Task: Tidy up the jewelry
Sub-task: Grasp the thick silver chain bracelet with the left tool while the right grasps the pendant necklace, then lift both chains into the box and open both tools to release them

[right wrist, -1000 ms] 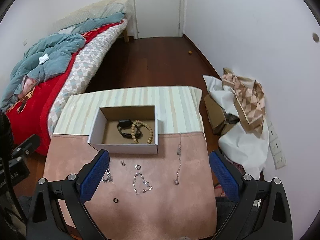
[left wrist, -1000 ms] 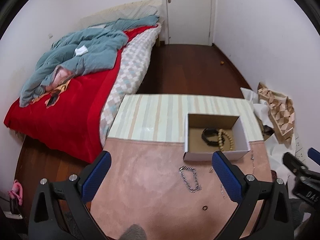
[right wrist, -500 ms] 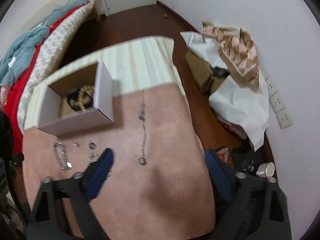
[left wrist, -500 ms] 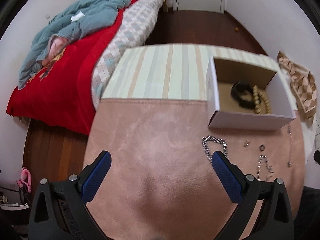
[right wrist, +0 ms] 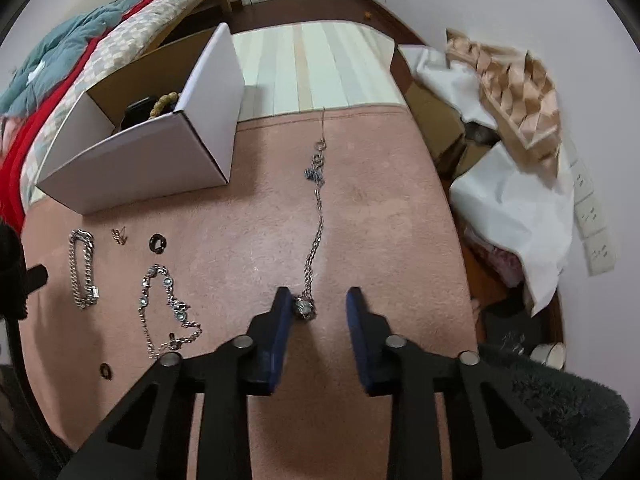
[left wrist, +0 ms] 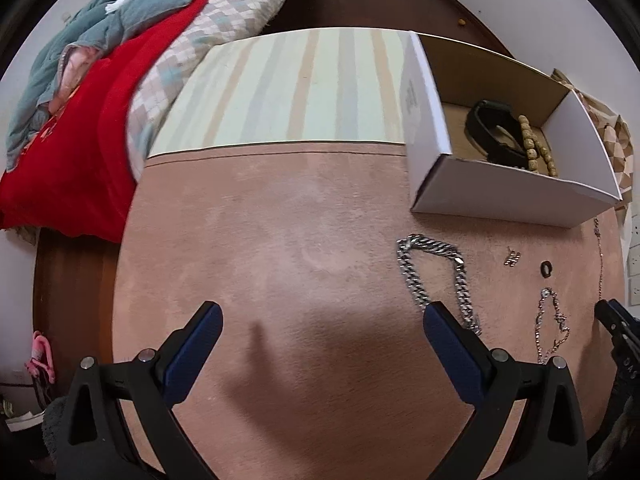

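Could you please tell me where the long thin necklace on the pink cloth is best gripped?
Grip the pendant at the near end of the long thin necklace, coming straight down from above: it is the bulkiest part, while the chain lies flat and stretched out on the pink cloth.

Dusty pink suede-like table cover [left wrist: 304, 264] under me, meeting a cloth of pale green, grey and beige stripes [left wrist: 296, 92]. My tongs: black arms, blue pads on the left pair [left wrist: 320, 320] and the right pair [right wrist: 316, 308]. White cardboard box, brown inside [left wrist: 500, 188], with a black band [left wrist: 496, 132] and tan wooden beads [left wrist: 536, 148] in it. Chunky silver curb chain [left wrist: 436, 276], thin silver chain with a dark pendant [right wrist: 316, 224], silver bracelet set with pale blue stones [right wrist: 164, 308], small black ring [right wrist: 157, 243]. Off to the side, a red bedspread [left wrist: 80, 132], a teal quilt [left wrist: 132, 12], a beige-and-white diamond-check mattress cover [left wrist: 224, 28]. Dark brown wooden floor [left wrist: 380, 8].
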The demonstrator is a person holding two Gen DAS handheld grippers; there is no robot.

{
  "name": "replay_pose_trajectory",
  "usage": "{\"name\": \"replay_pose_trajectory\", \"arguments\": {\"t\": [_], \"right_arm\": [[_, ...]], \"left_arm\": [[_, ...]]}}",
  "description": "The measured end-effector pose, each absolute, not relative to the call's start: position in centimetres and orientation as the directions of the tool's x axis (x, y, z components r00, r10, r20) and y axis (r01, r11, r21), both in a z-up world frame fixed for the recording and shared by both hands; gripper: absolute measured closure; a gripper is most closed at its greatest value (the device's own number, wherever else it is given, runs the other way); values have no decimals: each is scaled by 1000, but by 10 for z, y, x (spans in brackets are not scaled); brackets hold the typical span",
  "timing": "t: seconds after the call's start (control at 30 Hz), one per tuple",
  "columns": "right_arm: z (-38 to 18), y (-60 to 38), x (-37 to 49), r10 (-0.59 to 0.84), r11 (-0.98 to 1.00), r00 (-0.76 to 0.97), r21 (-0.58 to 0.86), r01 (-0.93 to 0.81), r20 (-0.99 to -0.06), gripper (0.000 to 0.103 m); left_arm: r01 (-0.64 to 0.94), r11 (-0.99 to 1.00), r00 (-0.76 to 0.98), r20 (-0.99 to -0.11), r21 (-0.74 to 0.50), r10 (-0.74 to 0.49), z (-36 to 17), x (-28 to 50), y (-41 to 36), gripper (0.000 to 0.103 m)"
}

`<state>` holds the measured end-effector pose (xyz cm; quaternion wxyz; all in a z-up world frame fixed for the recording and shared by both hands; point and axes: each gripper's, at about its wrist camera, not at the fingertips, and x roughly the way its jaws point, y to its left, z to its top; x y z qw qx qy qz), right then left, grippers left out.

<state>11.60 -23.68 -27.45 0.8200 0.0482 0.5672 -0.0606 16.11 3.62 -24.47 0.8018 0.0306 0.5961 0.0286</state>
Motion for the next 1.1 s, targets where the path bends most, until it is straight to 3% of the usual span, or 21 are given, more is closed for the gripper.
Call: {"name": "replay_pose_trajectory", "arguments": {"t": [0.03,0.23,0.3,0.37,0.47,0.53,0.57,0.6,0.8,1.1], "right_arm": [[-273,-233,114,-57,989,357,-4,147,-932,92],[-273,-226,106,-74,990,371,-22,143,-926,93],[-272,-227,106,-72,989,367,-20,144,-927,93],[-272,-229,106,-71,989,363,-18,145,-929,93],[-272,-228,106,-75,989,357,-24,144,-931,93],[-272,-228,107,-77,989,354,-27,145,-932,93],[-272,-228,107,-77,989,353,-27,146,-933,93],[-272,-228,107,-77,989,350,-26,147,-933,93],[-270,-230,107,-53,987,351,4,160,-935,93],[-235,-235,97,29,978,423,114,176,-906,93]], "left_arm": [[-4,997,287,-955,77,75,-246,162,34,1],[11,1000,269,-963,-4,-7,-253,171,21,1],[13,1000,265,-964,-16,-19,-258,175,18,9],[19,1000,252,-967,-18,-23,-263,180,15,33],[46,999,273,-962,-7,-20,-265,184,8,48],[78,997,294,-955,-7,-29,-262,186,3,67],[94,996,303,-952,-7,-35,-261,187,1,89],[110,994,303,-952,-12,-46,-261,189,0,97],[107,987,296,-944,-116,-143,-255,198,18,97],[110,981,360,-914,-160,-189,-211,183,34,97]]}}
